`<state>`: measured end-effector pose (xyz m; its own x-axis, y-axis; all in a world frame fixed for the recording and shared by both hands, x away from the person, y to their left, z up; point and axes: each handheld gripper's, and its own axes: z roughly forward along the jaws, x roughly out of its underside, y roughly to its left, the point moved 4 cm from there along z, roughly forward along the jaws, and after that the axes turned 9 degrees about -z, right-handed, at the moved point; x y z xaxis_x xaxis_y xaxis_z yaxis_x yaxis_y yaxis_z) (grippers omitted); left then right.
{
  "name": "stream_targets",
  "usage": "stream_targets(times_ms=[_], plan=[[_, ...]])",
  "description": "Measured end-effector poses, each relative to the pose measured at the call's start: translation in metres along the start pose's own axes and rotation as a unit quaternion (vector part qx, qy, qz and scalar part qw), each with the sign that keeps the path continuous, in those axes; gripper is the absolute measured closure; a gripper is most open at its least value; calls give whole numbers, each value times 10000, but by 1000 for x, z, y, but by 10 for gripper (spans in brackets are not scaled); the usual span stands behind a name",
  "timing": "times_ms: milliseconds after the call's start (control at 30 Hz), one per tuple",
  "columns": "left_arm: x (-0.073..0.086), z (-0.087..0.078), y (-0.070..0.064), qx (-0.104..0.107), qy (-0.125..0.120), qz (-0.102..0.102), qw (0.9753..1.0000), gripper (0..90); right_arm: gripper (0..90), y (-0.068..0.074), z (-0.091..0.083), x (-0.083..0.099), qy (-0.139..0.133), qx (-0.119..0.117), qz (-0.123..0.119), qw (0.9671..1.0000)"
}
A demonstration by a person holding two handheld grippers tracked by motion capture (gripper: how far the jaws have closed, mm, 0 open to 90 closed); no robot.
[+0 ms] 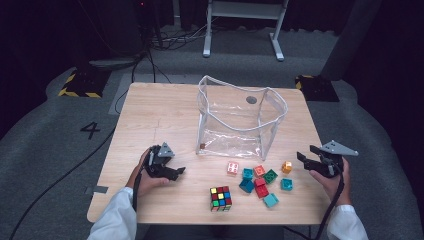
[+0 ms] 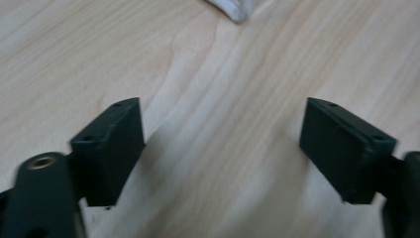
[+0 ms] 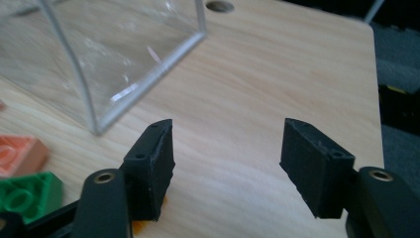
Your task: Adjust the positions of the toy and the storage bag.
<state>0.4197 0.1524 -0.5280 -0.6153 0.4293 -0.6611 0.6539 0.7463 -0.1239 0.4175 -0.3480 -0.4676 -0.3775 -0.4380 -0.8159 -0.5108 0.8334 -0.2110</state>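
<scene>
1. The left gripper [image 1: 175,171] lies low over the table [image 1: 150,115] at its near left, held in the person's left hand [image 1: 145,177]. Its jaws stand wide apart with bare wood between them, released and holding nothing.
2. The right gripper [image 1: 306,155] sits at the table's right edge in the right hand [image 1: 327,180], jaws spread and empty, pointing toward the bricks.
3. Nearest the right gripper is an orange brick [image 1: 286,167], just beside the jaws; in the right gripper view a sliver of orange [image 3: 148,225] shows under the left jaw.
4. The other bricks [image 1: 260,180] lie in a loose cluster on the near right of the table: teal, red, green and a white-and-red one, some touching.
5. In the right gripper view a green brick [image 3: 29,196] and a salmon brick [image 3: 17,153] lie at the left edge.
6. A cube [image 1: 220,198] with coloured squares stands near the front edge, between the two grippers.
7. A clear bag [image 1: 240,117] stands open behind the bricks, mid-table.
</scene>
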Motion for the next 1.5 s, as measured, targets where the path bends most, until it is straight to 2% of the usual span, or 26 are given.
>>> stream_targets(times_ms=[33, 67, 233, 267, 367, 400, 433, 467, 500, 533, 600, 633, 767, 800, 833, 900, 967, 1033, 1067, 1100, 1167, 1267, 1300, 1400, 1433, 1500], plan=[[-5, 3, 0, -25, -19, -49, 10000, 153, 385, 2, 0, -7, -55, -41, -29, 10000], [-11, 5, 0, -94, -71, -21, 9999, 185, 395, 5, 0, -14, -107, -92, -73, 9999], [-34, 13, -6, -34, -276, -21, 9996, 211, 417, 24, 7, -46, -385, -467, -181, 9980], [-38, 13, -5, -152, -294, 108, 9994, 221, 417, 30, 10, -53, -393, -567, -249, 9973], [-49, 18, -11, -137, -353, 159, 9992, 262, 417, 41, 15, -64, -361, -696, -500, 9957], [-54, 18, -12, -112, -333, 198, 9992, 257, 417, 43, 16, -65, -369, -697, -532, 9955], [-56, 19, -15, -3, -386, 129, 9992, 263, 417, 47, 17, -67, -353, -804, -543, 9947], [-60, 19, -14, -104, -489, 133, 9987, 283, 417, 49, 18, -68, -334, -841, -565, 9943], [-63, 20, -16, -7, -537, 81, 9985, 304, 417, 51, 19, -68, -329, -865, -592, 9939], [-67, 21, -16, -70, -556, 68, 9984, 321, 418, 53, 20, -69, -307, -909, -589, 9936], [-75, 21, -16, -33, -606, 91, 9981, 357, 438, 57, 24, -69, -263, -924, -642, 9933], [-79, 21, -18, -6, -711, 0, 9975, 396, 445, 58, 27, -69, -228, -942, -635, 9933], [-92, 19, -20, 49, -786, 76, 9969, 496, 595, 63, 36, -72, -276, -967, -714, 9924], [-94, 21, -24, 145, -747, 111, 9970, 524, 630, 65, 37, -73, -316, -1055, -707, 9914], [-95, 21, -26, 143, -725, 247, 9970, 586, 681, 65, 39, -74, -334, -1049, -735, 9912], [-97, 22, -32, 130, -725, 421, 9964, 698, 753, 66, 42, -74, -343, -1092, -711, 9909], [-98, 22, -36, -9, -661, 657, 9956, 797, 797, 67, 45, -73, -330, -1134, -749, 9902], [-98, 21, -37, -69, -613, 738, 9954, 842, 825, 69, 46, -75, -307, -1056, -797, 9907], [-98, 21, -37, -68, -621, 685, 9957, 853, 836, 69, 46, -75, -294, -1053, -832, 9905], [-97, 19, -36, -76, -552, 749, 9956, 860, 845, 70, 47, -76, -301, -1080, -805, 9904], [-94, 18, -37, -13, -639, 660, 9958, 862, 846, 70, 48, -76, -322, -1138, -820, 9896], [-87, 10, -36, -15, -557, 796, 9953, 861, 846, 73, 49, -77, -346, -1214, -829, 9885], [-84, 8, -38, 75, -606, 693, 9957, 860, 846, 75, 49, -77, -348, -1242, -838, 9881], [-74, 0, -39, 94, -654, 699, 9954, 858, 844, 82, 48, -79, -385, -1383, -854, 9860], [-70, -4, -37, 81, -546, 844, 9949, 857, 844, 84, 48, -79, -401, -1392, -901, 9853], [-64, -10, -36, 77, -545, 886, 9945, 855, 842, 90, 47, -80, -426, -1487, -948, 9834]])
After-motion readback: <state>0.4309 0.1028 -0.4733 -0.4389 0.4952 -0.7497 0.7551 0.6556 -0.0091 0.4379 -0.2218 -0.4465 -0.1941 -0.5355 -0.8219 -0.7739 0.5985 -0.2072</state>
